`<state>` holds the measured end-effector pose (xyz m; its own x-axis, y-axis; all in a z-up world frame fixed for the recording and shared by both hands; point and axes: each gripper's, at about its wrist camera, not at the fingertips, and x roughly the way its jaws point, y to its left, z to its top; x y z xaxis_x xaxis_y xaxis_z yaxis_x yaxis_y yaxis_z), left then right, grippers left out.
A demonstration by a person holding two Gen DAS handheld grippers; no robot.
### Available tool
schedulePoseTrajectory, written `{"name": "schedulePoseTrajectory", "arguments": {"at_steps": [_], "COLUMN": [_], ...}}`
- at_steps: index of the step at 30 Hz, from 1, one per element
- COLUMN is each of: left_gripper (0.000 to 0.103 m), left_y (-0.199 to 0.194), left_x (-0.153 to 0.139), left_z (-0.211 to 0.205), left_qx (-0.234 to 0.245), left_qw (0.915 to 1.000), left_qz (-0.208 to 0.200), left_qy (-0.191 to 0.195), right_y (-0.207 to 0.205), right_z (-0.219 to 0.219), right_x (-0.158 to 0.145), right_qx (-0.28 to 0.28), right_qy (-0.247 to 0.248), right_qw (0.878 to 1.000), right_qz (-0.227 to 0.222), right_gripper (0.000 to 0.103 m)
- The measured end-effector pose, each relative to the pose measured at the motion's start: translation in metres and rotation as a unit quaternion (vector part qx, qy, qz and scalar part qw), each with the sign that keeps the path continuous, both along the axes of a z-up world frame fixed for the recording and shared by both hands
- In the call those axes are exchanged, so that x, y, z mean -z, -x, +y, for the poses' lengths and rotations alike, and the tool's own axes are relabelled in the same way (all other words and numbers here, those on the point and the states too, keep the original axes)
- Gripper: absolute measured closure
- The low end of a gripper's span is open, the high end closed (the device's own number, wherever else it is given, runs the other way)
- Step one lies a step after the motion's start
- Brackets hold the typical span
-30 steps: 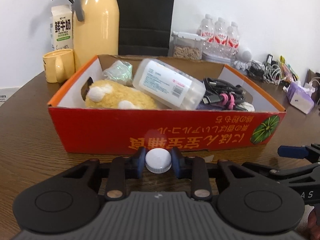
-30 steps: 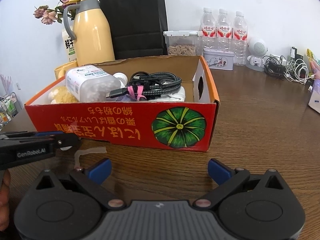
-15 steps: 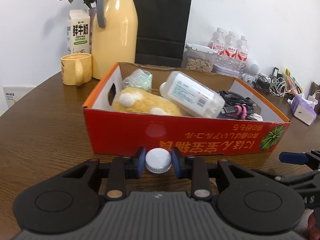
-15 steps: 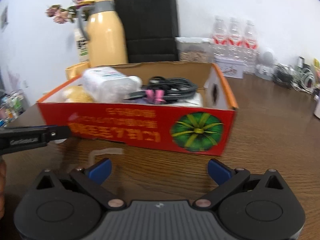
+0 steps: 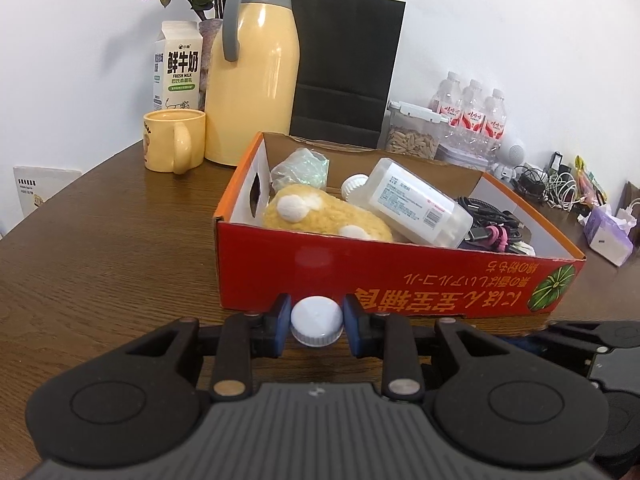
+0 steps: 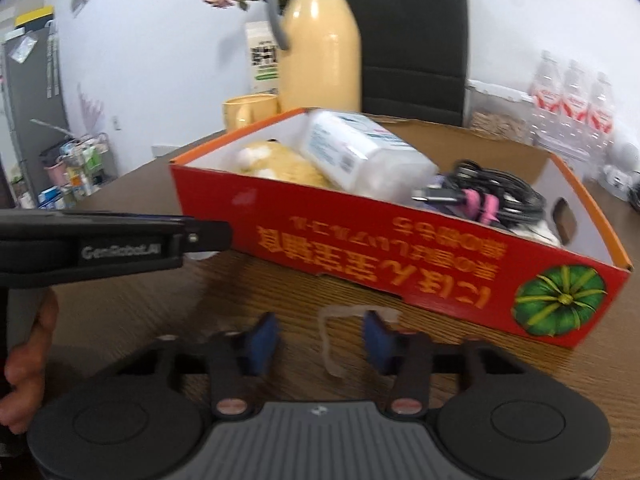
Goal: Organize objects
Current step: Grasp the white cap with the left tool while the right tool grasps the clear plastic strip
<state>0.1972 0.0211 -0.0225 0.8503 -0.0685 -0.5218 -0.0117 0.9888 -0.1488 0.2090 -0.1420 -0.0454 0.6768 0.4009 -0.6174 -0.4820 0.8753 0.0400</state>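
White cap clenched in left fingers, low over tabletop, just before red cardboard box, not yet inside. Same grip as a second ago, only carried sideways along the box front. Right fingers, wide a moment back, closing now around pale strip on tabletop; not yet pinched. Probably next scrap for tidying. Legible: "FRESH MILK" on carton; "GenRobot.AI" on left tool's side; upside-down Japanese print and pumpkin picture on box front.
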Motion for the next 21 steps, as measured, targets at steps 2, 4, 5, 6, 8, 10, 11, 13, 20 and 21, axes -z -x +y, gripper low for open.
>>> {"name": "schedulePoseTrajectory", "arguments": {"at_steps": [2,4,5,6,8,10,11,13,20,21], "left_gripper": [0.074,0.074,0.074,0.074,0.074,0.074,0.074,0.074,0.074,0.074], "left_y": [0.000,0.001,0.002,0.002,0.003,0.003,0.004,0.004,0.012,0.015], "left_x": [0.000,0.000,-0.001,-0.001,-0.001,-0.001,-0.001,-0.001,-0.005,-0.008], "left_z": [0.000,-0.001,-0.002,-0.002,-0.002,-0.002,-0.002,-0.001,0.000,-0.001], "left_qx": [0.004,0.007,0.008,0.009,0.010,0.010,0.009,0.009,0.006,0.007], "left_qw": [1.0000,1.0000,1.0000,0.9999,0.9999,0.9999,0.9999,0.9999,0.9999,0.9998], "left_qz": [0.000,-0.002,-0.003,-0.004,-0.006,-0.006,-0.006,-0.008,-0.016,-0.020], "left_qy": [0.002,0.001,0.001,0.001,0.001,0.002,0.002,0.002,0.003,0.003], "right_y": [0.000,-0.003,-0.004,-0.006,-0.007,-0.007,-0.006,-0.003,0.011,0.013], "right_z": [0.004,0.004,0.004,0.003,0.002,0.001,0.000,-0.002,-0.013,-0.016], "right_x": [0.000,-0.002,-0.002,-0.003,-0.004,-0.004,-0.005,-0.007,-0.020,-0.023], "right_qx": [-0.005,-0.006,-0.003,-0.001,0.004,0.007,0.008,0.009,0.016,0.016], "right_qy": [0.004,0.004,0.006,0.006,0.004,0.003,0.000,-0.006,-0.036,-0.041], "right_qw": [1.000,1.000,1.000,1.000,1.000,1.000,1.000,1.000,0.999,0.999], "right_qz": [-0.003,-0.001,0.000,0.001,0.003,0.001,-0.001,-0.007,-0.028,-0.031], "right_gripper": [0.080,0.095,0.099,0.101,0.101,0.102,0.102,0.102,0.102,0.102]}}
